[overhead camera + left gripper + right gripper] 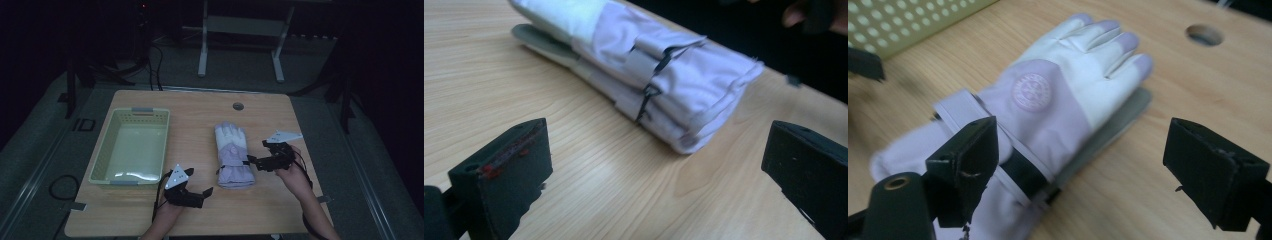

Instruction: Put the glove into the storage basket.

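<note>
Two lavender and white ski gloves point(231, 155) lie stacked flat in the middle of the wooden table, fingers pointing away and cuffs toward me. My right gripper point(256, 151) sits just right of the cuffs, aimed left at them, jaws wide open. In the right gripper view the gloves point(1048, 95) lie ahead, the cuff strap beside the left jaw, and the right gripper point(1088, 165) presses on nothing. My left gripper point(200, 182) rests on the table in front of the cuffs, open and empty. In the left gripper view the gloves' cuff end point(674, 85) lies a short way beyond the left gripper point(659, 165).
An empty pale green plastic basket point(102, 150) stands at the table's left; its perforated wall point(908, 25) appears in the right gripper view. A round cable hole point(238, 106) is near the table's far edge. Dark floor and a white desk frame point(202, 45) lie beyond.
</note>
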Available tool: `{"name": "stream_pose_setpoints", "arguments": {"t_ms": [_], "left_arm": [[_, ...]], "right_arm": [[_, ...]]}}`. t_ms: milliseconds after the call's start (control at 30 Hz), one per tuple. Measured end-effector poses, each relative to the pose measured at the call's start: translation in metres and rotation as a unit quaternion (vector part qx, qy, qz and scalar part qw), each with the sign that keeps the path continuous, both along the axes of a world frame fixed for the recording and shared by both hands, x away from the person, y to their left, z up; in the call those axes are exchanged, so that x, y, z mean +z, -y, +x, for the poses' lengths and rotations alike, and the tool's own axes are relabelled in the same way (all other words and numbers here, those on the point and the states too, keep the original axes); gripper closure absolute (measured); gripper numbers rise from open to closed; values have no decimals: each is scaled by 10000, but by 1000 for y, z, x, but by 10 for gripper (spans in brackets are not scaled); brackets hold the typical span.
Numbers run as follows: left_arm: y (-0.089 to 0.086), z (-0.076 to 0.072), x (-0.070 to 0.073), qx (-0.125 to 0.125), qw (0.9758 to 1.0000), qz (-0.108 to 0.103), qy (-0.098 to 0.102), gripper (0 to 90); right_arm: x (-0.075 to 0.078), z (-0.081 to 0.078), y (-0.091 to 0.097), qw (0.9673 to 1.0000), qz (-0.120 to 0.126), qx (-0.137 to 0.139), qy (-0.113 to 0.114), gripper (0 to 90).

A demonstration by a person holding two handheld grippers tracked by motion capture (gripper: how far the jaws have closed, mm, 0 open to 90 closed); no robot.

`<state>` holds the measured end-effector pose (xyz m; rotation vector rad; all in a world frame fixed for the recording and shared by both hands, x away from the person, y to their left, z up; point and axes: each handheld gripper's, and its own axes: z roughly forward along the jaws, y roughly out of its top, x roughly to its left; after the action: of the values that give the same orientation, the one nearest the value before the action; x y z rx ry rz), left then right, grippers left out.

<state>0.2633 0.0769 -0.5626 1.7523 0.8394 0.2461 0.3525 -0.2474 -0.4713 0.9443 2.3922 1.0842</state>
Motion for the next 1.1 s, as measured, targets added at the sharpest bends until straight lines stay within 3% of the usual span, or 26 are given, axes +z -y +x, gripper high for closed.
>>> {"name": "stream_pose_setpoints", "arguments": {"t_ms": [67, 133, 233, 300, 333, 400, 667, 767, 833, 933, 1100], "left_arm": [[2, 2, 5, -52, 9998, 174, 2, 0], [3, 3, 8, -27, 9998, 208, 4, 0], [3, 7, 14, 5, 9999, 146, -23, 0], [6, 10, 18, 23, 9996, 228, -148, 0], [8, 12, 21, -8, 9991, 309, -302, 0], [13, 16, 24, -69, 9982, 393, -451, 0], [28, 29, 36, -305, 9944, 473, -890, 0], [33, 32, 39, -306, 9942, 458, -924, 0], [38, 35, 43, -233, 9940, 556, -916, 0], [47, 42, 47, -215, 9932, 722, -888, 0], [58, 51, 54, -143, 9934, 851, -753, 0]], "right_arm": [[-2, -2, 3, 9999, -107, 20, 91, 148], [-2, -3, 6, 9998, -209, -24, 4, 158], [-1, -4, 11, 10000, -59, -51, -32, 158], [1, -4, 14, 9999, 58, -120, -10, 156], [1, -4, 14, 9999, 78, -113, -3, 150], [1, -5, 14, 9999, 10, -129, 85, 149], [-7, -1, 19, 9997, 165, -186, 64, 151], [-10, 1, 20, 9993, 256, -278, -19, 139], [-12, 3, 19, 9988, 368, -276, -162, 125], [-15, 4, 16, 9988, 423, -148, -184, 116], [-15, 10, 8, 9985, 451, -260, -169, 117]]}}
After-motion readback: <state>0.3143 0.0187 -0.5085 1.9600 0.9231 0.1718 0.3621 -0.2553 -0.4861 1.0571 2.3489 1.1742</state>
